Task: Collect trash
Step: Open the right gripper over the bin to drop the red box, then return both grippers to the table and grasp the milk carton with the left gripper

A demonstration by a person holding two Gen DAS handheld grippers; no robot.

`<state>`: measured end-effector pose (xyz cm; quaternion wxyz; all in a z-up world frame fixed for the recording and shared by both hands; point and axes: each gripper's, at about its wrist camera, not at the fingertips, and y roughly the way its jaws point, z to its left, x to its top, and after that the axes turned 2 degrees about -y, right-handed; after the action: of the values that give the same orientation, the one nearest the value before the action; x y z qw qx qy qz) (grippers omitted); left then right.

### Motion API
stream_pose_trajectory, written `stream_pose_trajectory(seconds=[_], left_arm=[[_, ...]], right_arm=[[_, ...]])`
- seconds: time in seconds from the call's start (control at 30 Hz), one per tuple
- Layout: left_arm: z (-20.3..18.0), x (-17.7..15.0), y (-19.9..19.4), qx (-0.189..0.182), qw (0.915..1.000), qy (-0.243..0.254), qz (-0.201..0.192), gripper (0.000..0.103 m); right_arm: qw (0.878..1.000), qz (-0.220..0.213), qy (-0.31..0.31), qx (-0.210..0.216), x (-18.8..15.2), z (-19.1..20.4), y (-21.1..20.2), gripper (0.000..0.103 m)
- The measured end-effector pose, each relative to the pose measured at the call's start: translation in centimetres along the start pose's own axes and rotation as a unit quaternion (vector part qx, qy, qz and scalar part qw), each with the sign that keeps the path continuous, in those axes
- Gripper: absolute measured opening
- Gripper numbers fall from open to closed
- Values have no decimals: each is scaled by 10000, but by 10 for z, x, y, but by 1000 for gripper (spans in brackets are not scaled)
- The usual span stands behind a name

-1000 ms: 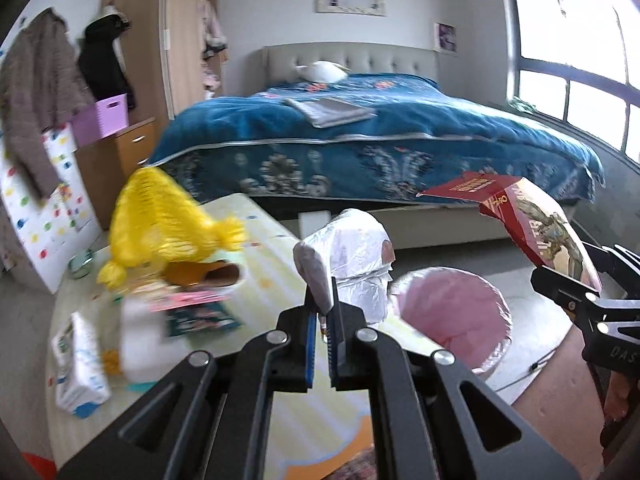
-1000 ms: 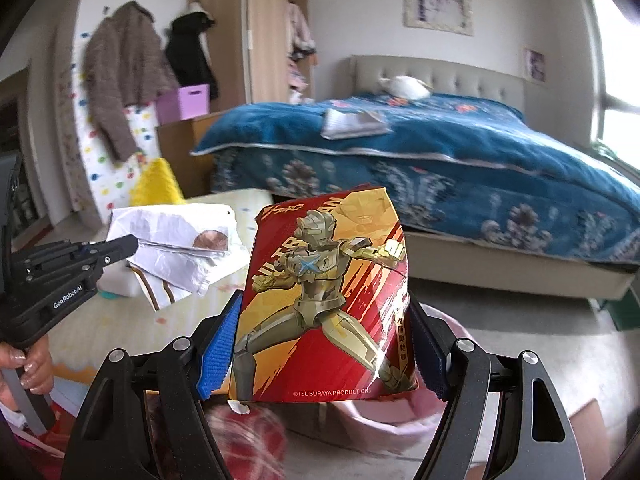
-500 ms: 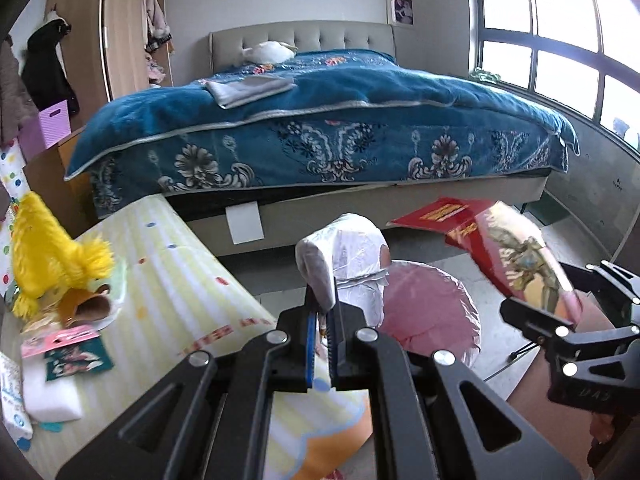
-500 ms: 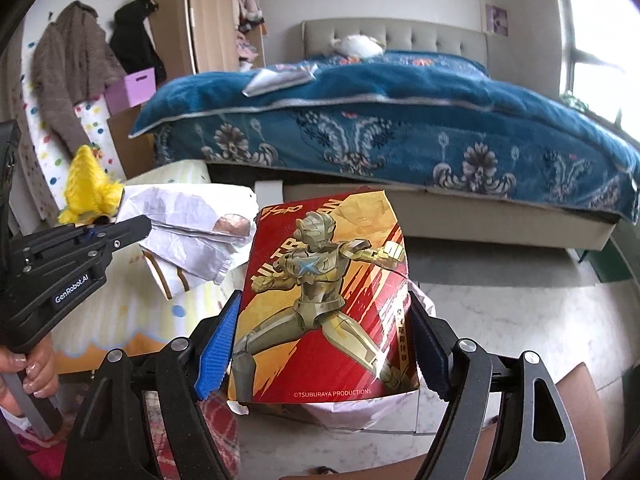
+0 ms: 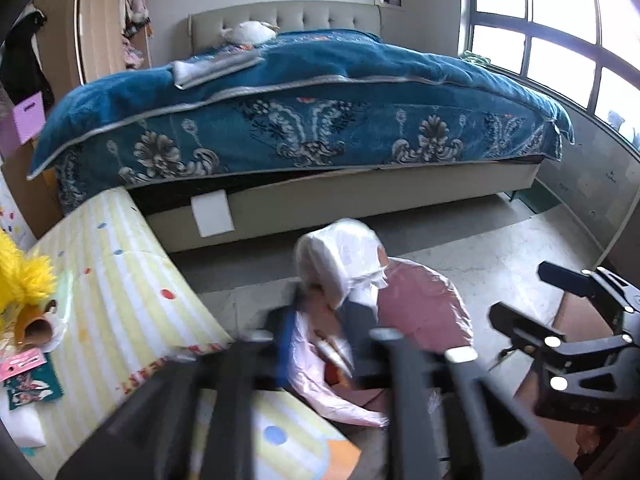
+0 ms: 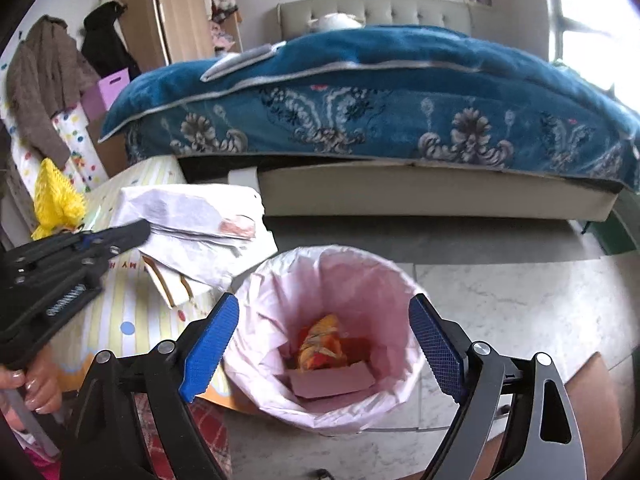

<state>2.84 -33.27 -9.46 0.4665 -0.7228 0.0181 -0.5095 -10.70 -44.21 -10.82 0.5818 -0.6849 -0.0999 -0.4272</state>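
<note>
Jaws of the right gripper [image 6: 324, 300] stand wide apart with nothing between the blue pads; they have just been opening. Directly below them sits the trash bin [image 6: 256, 280], lined with a pink bag. The task's red-and-gold snack packet [image 6: 322, 346] lies at its bottom on a flat pink card [image 6: 332, 380].

To the left, a hand [image 6: 36, 392] grips the handle of the left gripper [image 5: 324, 312]. Its jaws have also just been opening and are parted, though blurred. A crumpled white paper bag [image 6: 192, 228] sits at the fingertips, above the bin's near-left rim. Whether the pads touch the bag I cannot tell.

Under the bag and against the bin's left side spreads a yellow-striped play mat [image 6: 128, 312] with coloured dots. A yellow plush toy [image 6: 54, 196] rests on its far end. Brown cardboard [image 6: 592, 392] lies on the pale marble floor [image 6: 520, 288] to the bin's right.

Beyond stands a bed [image 6: 360, 100] under a blue patterned cover, with a white sheet [image 5: 212, 214] stuck on its base. A purple box [image 6: 110, 88] and hanging coats [image 6: 44, 80] stand far left, beside a wooden wardrobe [image 6: 184, 8].

Red letters run along the mat's edge, "MY H" being all that shows. Lettering on the left gripper's side is smeared beyond reading.
</note>
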Motion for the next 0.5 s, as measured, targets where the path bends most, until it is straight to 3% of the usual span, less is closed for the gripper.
stream_pose_trajectory(seconds=[0.03, 0.07, 0.27, 0.5], left_arm=[[1, 0, -1, 24, 10000, -53, -23, 62], [4, -2, -4, 31, 9999, -118, -70, 65], [33, -19, -35, 230, 9988, -427, -115, 70], [85, -52, -98, 576, 9926, -1017, -336, 72]], right_arm=[[10000, -28, 6, -60, 1, -2, -3, 86], [9999, -46, 18, -94, 2, -3, -6, 86], [9995, -273, 102, -98, 4, -1, -36, 86], [9972, -593, -262, 366, 11, 45, -68, 86]])
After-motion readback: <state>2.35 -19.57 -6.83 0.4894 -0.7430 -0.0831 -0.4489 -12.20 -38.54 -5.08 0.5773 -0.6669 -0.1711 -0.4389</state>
